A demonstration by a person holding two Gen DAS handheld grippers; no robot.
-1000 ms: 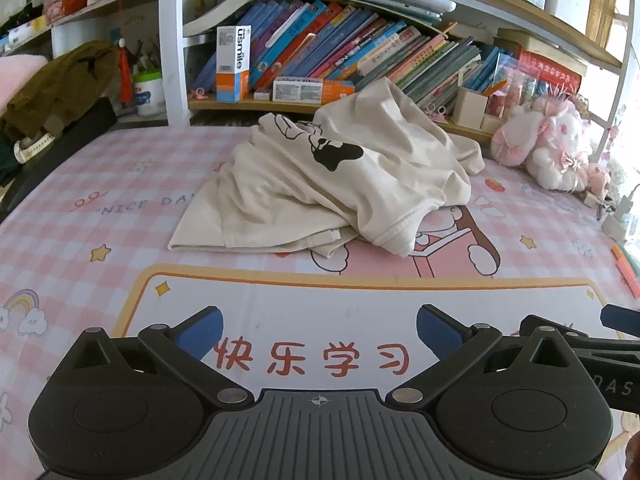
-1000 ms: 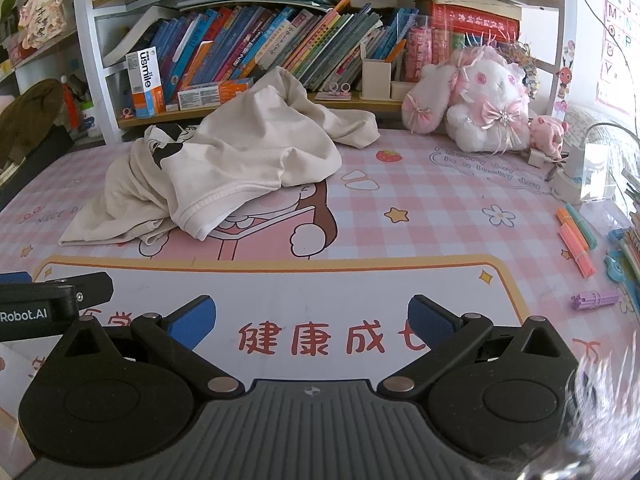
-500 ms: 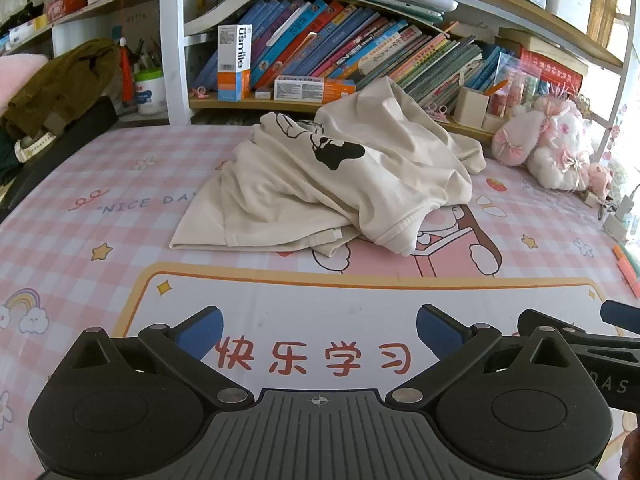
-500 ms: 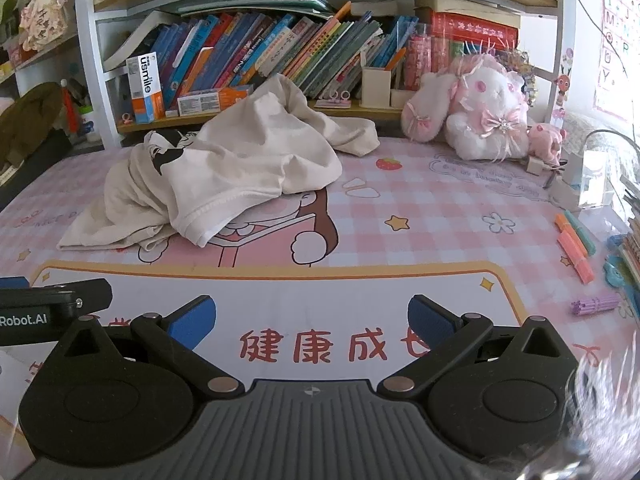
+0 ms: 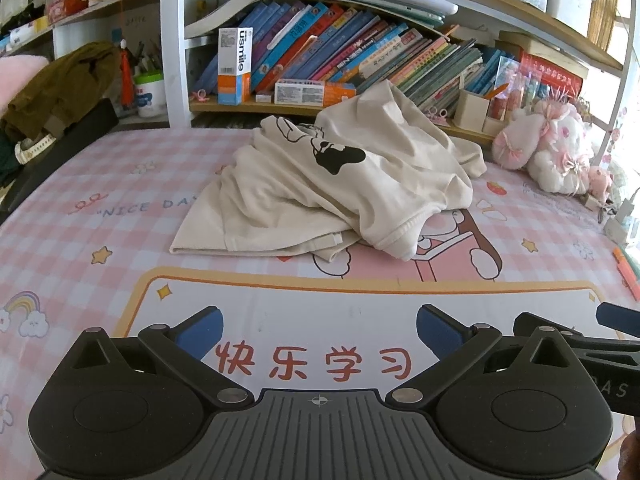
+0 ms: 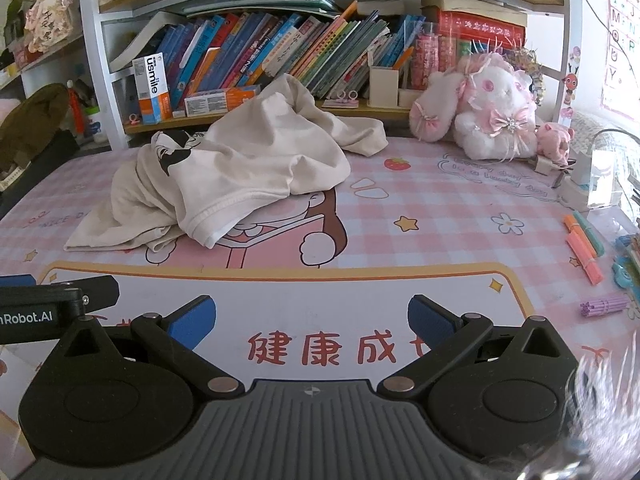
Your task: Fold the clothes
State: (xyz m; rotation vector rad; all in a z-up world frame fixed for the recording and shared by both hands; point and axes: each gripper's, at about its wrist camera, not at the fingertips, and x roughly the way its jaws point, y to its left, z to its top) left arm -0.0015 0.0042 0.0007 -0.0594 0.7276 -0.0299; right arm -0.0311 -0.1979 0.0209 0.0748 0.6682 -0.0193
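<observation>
A pink checked mat (image 5: pixel 100 184) with cartoon prints covers the table, and behind it a bookshelf (image 6: pixel 280 52) holds a row of leaning books. A cream shirt (image 5: pixel 320 192) with a black cartoon print lies crumpled in a heap on the far middle of the mat, its back edge close to the shelf. To the right of it a pink and white plush rabbit (image 6: pixel 484 112) sits against the shelf. The left gripper (image 5: pixel 318 330) hovers over the near edge of the mat, well short of the shirt, its blue-tipped fingers (image 5: pixel 200 326) spread wide with nothing between them. The right gripper (image 6: pixel 312 316) hangs beside it in the same way, fingers (image 6: pixel 430 320) apart and empty. A few pink and green markers (image 6: pixel 582 244) lie at the right edge.
</observation>
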